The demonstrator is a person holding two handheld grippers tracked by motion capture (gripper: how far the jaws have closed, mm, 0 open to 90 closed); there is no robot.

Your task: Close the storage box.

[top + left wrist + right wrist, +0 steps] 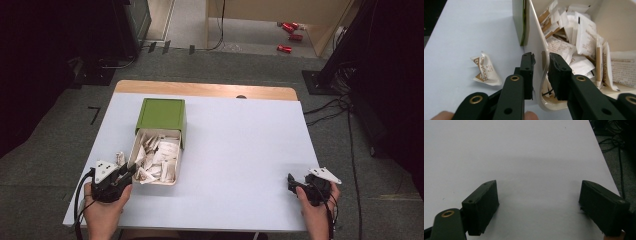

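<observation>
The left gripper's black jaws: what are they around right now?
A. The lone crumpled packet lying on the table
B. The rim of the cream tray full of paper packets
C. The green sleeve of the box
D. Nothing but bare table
B: in the left gripper view, the left gripper has one jaw on each side of the cream tray's wall, not yet pinched shut, while the loose packet lies apart on the table.
</observation>
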